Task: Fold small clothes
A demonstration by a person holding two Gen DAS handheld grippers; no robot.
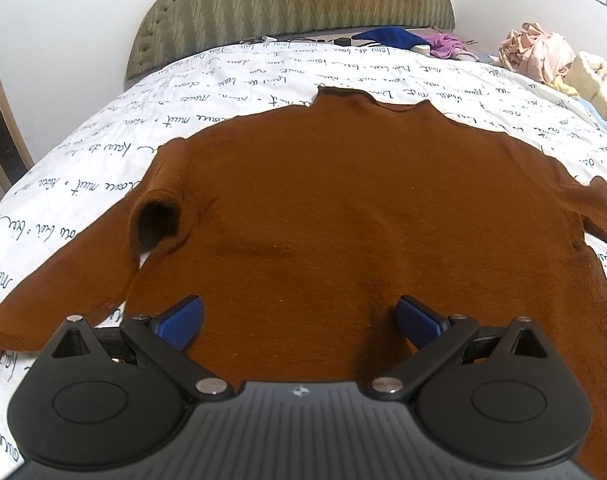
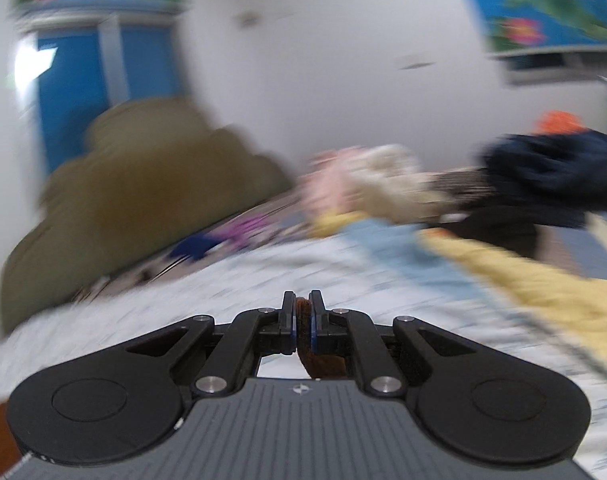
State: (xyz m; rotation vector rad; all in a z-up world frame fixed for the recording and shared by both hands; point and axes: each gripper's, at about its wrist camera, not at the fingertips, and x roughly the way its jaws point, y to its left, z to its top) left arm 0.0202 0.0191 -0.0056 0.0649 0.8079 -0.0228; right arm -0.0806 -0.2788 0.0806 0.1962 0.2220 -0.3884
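Bare sheet (image 1: 103,152) left of sweater (image 1: 343,200), clothes pile (image 1: 543,56) far right

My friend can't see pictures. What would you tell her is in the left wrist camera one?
A brown sweater lies spread flat on a bed, on a white sheet printed with handwriting, its collar pointing toward an olive padded headboard. The left claw is wide open over the sweater's bottom part, holding nothing. A heap of pale clothes sits at the far right.
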